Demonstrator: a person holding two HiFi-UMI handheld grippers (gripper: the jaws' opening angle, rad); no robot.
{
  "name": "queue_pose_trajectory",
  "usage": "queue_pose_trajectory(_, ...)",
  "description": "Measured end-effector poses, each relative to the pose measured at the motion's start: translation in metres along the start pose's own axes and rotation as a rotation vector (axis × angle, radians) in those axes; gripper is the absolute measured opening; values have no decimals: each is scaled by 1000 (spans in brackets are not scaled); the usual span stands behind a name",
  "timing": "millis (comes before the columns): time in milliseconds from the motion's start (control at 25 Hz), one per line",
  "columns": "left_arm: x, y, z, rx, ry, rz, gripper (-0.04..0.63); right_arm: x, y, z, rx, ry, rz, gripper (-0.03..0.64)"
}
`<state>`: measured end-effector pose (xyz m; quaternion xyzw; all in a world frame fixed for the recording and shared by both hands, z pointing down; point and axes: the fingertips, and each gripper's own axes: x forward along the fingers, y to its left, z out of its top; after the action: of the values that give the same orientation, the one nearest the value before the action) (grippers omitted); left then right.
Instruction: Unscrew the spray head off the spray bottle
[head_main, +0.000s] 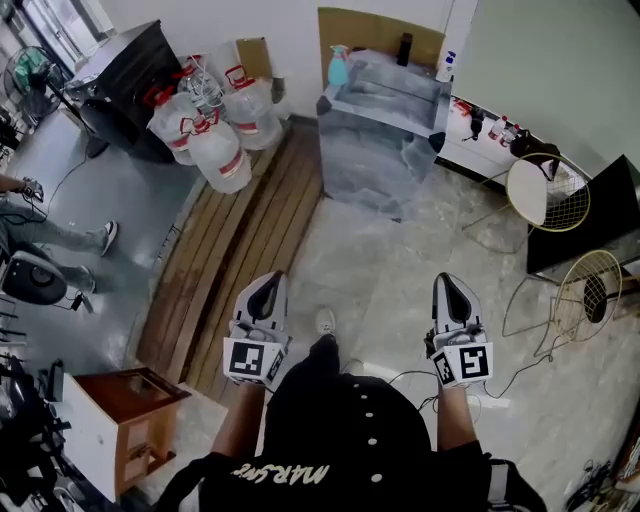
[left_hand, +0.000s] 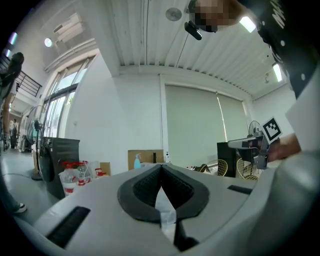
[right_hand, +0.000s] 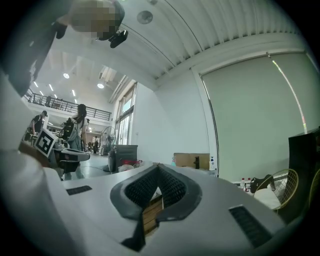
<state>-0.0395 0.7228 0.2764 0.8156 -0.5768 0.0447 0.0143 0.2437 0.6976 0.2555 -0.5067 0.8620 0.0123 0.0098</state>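
Observation:
The spray bottle (head_main: 338, 66) is teal and stands upright at the far left corner of a sheet-covered table (head_main: 380, 150), well ahead of me. It shows small and distant in the left gripper view (left_hand: 137, 161) and the right gripper view (right_hand: 173, 161). My left gripper (head_main: 268, 280) and right gripper (head_main: 450, 280) are held level in front of my body over the floor, far short of the table. In each gripper's own view the left gripper (left_hand: 161, 167) and right gripper (right_hand: 158, 167) have their jaws shut, with nothing between them.
Big water jugs (head_main: 215, 120) stand left of the table beside a black cabinet (head_main: 125, 80). Wooden planks (head_main: 240, 250) lie on the floor ahead left. Two gold wire chairs (head_main: 548, 195) stand at the right, a small wooden cabinet (head_main: 125, 420) at the near left. A person (head_main: 50, 235) stands far left.

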Motion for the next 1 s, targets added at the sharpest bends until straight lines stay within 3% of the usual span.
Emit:
queue_pose_trajectory(200,50,37,9,-10,-49,-4,25,57,-11,5,-21,-2,-2,11)
queue_pose_trajectory(400,95,66,14,-3,-22,-29,25,108,-22,14,-27,-12,-16,11)
queue_pose_trajectory(640,135,106,13,3,-53,-53,25,159,-22,13,-39,-16,-36,11)
queue_pose_trajectory(1000,184,141,5,-10,-32,-93,25,208,-34,7,-17,-3,-83,11)
